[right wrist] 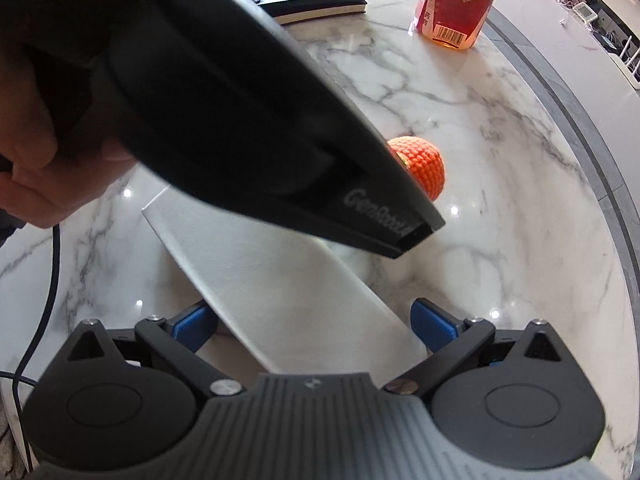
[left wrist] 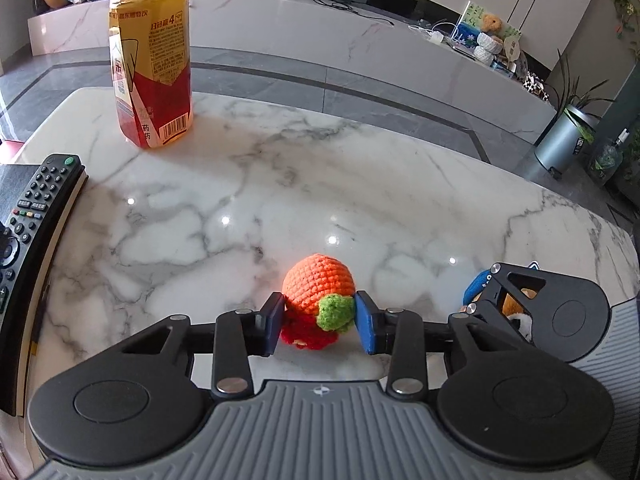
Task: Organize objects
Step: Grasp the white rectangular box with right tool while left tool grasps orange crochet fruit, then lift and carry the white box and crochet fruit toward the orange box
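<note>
left gripper (left wrist: 319, 322): I have its blue pads pinching the orange crocheted ball with the green tuft (left wrist: 319, 291), low at the tuft, so it lifts clear
ball's place: near edge of the white marble table (left wrist: 280, 184), centre
right gripper (right wrist: 314, 330): fingers spread around a tilted white flat panel (right wrist: 280, 280); I cannot tell if they touch
far left: amber drink bottle (left wrist: 150, 60), black remote (left wrist: 30, 216), untouched

Marble table (left wrist: 360, 184): bottle (left wrist: 150, 60), book (left wrist: 52, 248), crochet toy (left wrist: 318, 300).
</note>
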Demonstrator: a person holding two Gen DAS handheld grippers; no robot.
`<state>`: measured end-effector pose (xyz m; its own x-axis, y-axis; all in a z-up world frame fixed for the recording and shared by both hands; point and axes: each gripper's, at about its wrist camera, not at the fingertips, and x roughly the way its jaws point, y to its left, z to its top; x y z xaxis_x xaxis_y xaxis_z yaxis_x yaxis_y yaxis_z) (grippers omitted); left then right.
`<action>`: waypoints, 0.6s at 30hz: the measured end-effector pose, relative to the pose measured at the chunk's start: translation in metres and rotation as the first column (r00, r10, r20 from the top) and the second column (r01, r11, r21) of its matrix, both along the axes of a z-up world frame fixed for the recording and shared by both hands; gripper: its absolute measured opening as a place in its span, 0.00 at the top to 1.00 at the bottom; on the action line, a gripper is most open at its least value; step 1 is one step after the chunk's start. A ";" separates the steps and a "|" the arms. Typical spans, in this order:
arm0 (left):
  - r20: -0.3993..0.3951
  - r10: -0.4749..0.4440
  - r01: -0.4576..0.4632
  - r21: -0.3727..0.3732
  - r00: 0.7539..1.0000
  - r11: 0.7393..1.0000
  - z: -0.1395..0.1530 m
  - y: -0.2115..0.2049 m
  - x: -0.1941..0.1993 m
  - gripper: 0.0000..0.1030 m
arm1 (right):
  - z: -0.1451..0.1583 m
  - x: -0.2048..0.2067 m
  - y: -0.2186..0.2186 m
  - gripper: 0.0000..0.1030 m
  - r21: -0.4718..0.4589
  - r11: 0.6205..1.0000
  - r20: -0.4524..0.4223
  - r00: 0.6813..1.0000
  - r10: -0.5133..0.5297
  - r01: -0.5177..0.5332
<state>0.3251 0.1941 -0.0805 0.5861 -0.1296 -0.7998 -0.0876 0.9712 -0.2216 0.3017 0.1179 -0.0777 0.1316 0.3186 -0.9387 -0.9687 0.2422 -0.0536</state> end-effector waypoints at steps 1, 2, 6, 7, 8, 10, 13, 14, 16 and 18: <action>0.003 0.000 0.000 0.013 1.000 1.000 0.002 0.000 -0.002 0.58 | 0.000 -0.002 0.000 0.01 -0.004 1.000 0.000 1.000 -0.009 0.009; 0.009 0.006 -0.006 0.035 1.000 0.999 0.005 -0.001 -0.004 0.58 | 0.000 -0.005 0.000 0.01 -0.011 1.000 -0.003 1.000 -0.012 0.012; 0.033 0.023 -0.026 0.104 0.999 0.994 0.019 0.001 -0.014 0.57 | 0.002 -0.017 0.000 0.04 -0.023 0.999 -0.005 0.999 -0.040 0.040; 0.034 0.035 -0.038 0.102 0.999 0.994 0.022 0.003 -0.017 0.57 | 0.003 -0.020 0.000 0.04 -0.032 0.997 -0.009 0.998 -0.068 0.068; 0.035 0.047 -0.050 0.099 0.998 0.994 0.024 0.005 -0.020 0.57 | 0.003 -0.022 0.000 0.05 -0.043 0.994 -0.014 0.995 -0.097 0.096; 0.031 0.071 -0.074 0.099 0.997 0.992 0.027 0.009 -0.025 0.57 | 0.006 -0.028 -0.001 0.09 -0.062 0.988 -0.018 0.990 -0.141 0.139; 0.010 0.126 -0.126 0.113 0.992 0.986 0.030 0.015 -0.036 0.57 | 0.009 -0.041 -0.007 0.16 -0.080 0.978 -0.012 0.981 -0.192 0.191; 0.000 0.146 -0.145 0.119 0.989 0.982 0.031 0.017 -0.041 0.57 | 0.010 -0.046 -0.010 0.19 -0.082 0.975 -0.012 0.978 -0.209 0.208; -0.019 0.171 -0.165 0.164 0.985 0.972 0.032 0.018 -0.051 0.57 | 0.012 -0.061 -0.016 0.23 -0.082 0.968 -0.011 0.971 -0.240 0.239; -0.024 0.167 -0.158 0.219 0.986 0.963 0.037 0.015 -0.062 0.57 | 0.013 -0.077 -0.023 0.29 -0.076 0.957 -0.009 0.959 -0.283 0.281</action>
